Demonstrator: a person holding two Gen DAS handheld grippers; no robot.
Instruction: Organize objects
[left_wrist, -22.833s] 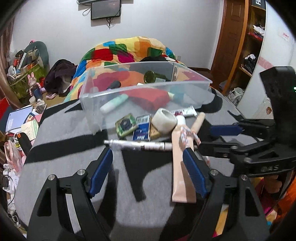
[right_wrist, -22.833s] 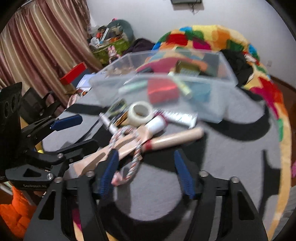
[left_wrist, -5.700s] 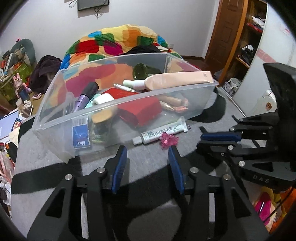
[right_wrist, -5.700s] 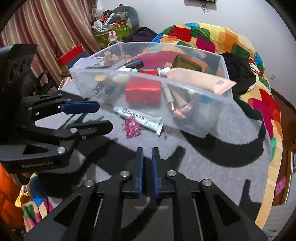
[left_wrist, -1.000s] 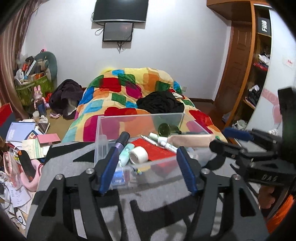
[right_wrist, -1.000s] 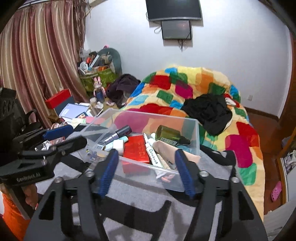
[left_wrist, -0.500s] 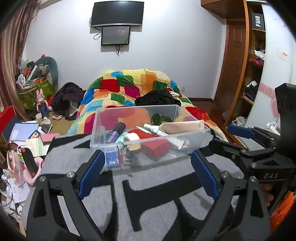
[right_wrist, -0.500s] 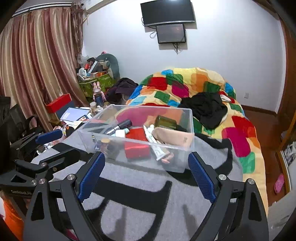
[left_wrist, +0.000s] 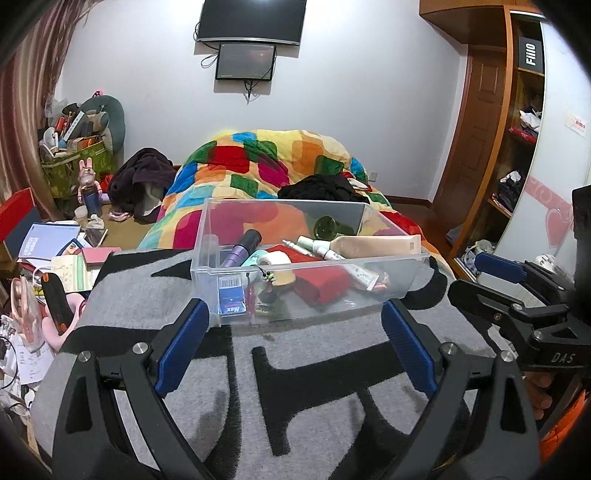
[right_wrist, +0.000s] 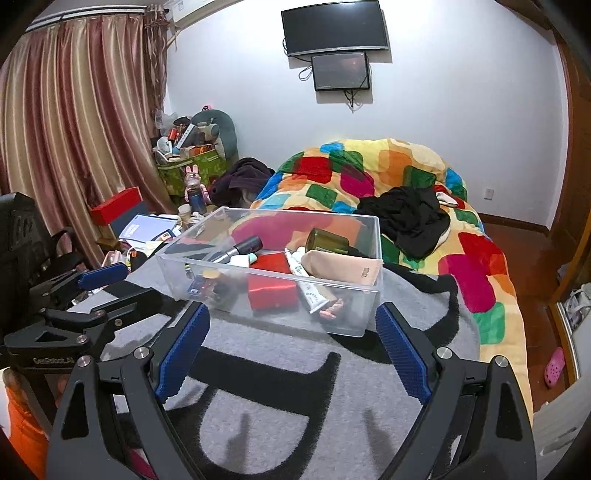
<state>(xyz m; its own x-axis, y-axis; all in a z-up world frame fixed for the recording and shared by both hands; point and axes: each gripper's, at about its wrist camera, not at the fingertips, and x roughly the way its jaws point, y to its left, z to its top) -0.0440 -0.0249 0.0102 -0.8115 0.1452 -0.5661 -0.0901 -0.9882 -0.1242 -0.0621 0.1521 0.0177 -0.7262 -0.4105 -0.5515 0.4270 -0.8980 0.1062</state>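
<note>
A clear plastic bin (left_wrist: 391, 291) stands on the grey and black blanket (left_wrist: 229, 369), also in the right wrist view (right_wrist: 354, 325). It holds a red box (left_wrist: 325, 284), a beige tube (left_wrist: 373, 245), a white tube (right_wrist: 308, 286), a green bottle (right_wrist: 327, 240), a purple marker (left_wrist: 240, 251), a tape roll (left_wrist: 273, 258) and a blue Max box (left_wrist: 231, 301). My left gripper (left_wrist: 295, 350) is open and empty, just short of the bin. My right gripper (right_wrist: 291, 350) is open and empty, also just short of the bin.
A bed with a colourful patchwork quilt (left_wrist: 266, 166) and black clothing (right_wrist: 406, 214) lies behind the bin. Books and clutter (left_wrist: 48, 251) cover the floor at left. A wooden shelf unit (left_wrist: 517, 147) stands at right. Curtains (right_wrist: 74, 147) hang at left.
Both grippers have pulled back slightly from the bin and stay wide open. The bin and its contents have not moved in the last half second.
</note>
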